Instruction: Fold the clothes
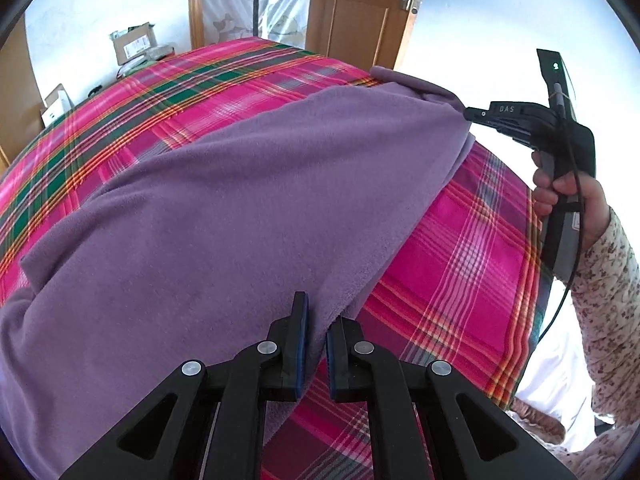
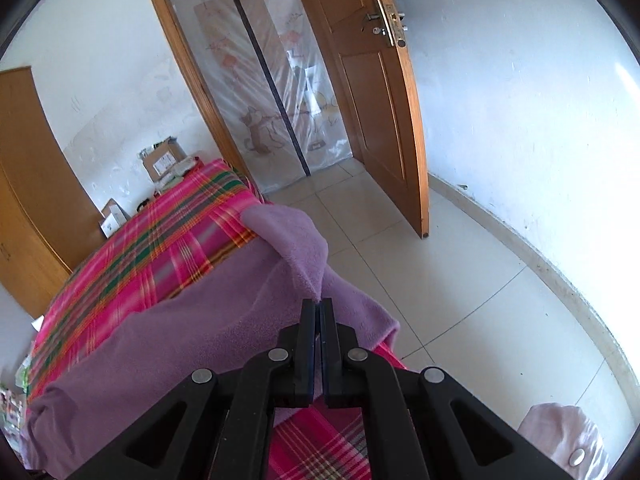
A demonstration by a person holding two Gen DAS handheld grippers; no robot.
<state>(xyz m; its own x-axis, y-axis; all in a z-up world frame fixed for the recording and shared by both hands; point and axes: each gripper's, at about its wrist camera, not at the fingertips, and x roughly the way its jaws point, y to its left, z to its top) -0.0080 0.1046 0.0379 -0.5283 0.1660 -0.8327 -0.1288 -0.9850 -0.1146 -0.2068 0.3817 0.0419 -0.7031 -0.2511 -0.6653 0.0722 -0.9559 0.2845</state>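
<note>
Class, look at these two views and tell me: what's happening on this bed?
A person is folding a purple fleece garment spread on a pink plaid bedcover. The right gripper is shut on one edge of the fleece, lifted near the bed's side. The left gripper has fabric between its fingers, with a narrow gap between the pads.

The purple garment [image 1: 240, 208] is soft, matt, napped fleece. The bedsheet [image 1: 460, 248] is smooth woven plaid cloth. The left gripper [image 1: 317, 344] is matt black plastic with shiny metal rivets.
</note>
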